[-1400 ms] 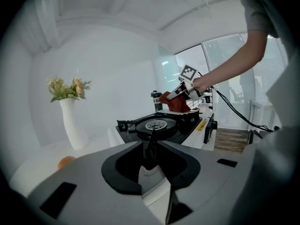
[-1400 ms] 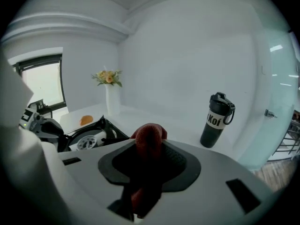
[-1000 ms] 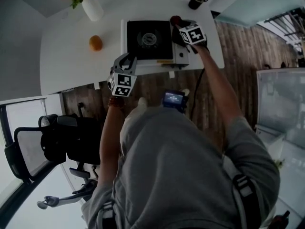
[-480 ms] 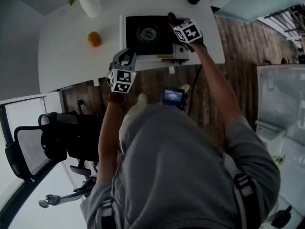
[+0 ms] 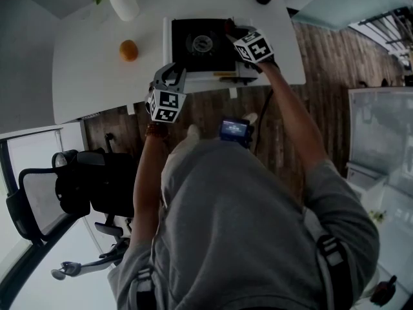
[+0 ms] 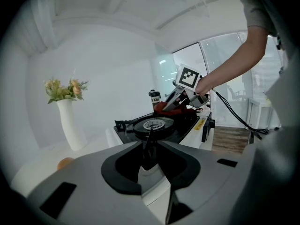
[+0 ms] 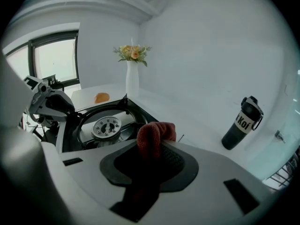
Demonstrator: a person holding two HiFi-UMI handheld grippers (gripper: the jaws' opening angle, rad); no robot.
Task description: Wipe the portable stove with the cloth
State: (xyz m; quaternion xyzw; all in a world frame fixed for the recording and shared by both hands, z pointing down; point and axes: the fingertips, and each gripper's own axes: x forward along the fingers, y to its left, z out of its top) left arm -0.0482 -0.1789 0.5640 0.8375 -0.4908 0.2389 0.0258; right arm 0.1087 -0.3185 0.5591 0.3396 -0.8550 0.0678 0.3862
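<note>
Now the right fingers (image 7: 185, 165), just closing, pinch the red cloth (image 7: 151, 139), with the stove (image 5: 184, 31) burner just left of them; the left fingers (image 6: 187, 165) clamp the stove's near corner on the tabletop (image 5: 97, 76).

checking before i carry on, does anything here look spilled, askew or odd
Nothing stands out: the black-and-white portable stove sits flat on the white table, the white vase stands upright, and the red cloth is clamped in the right gripper.
</note>
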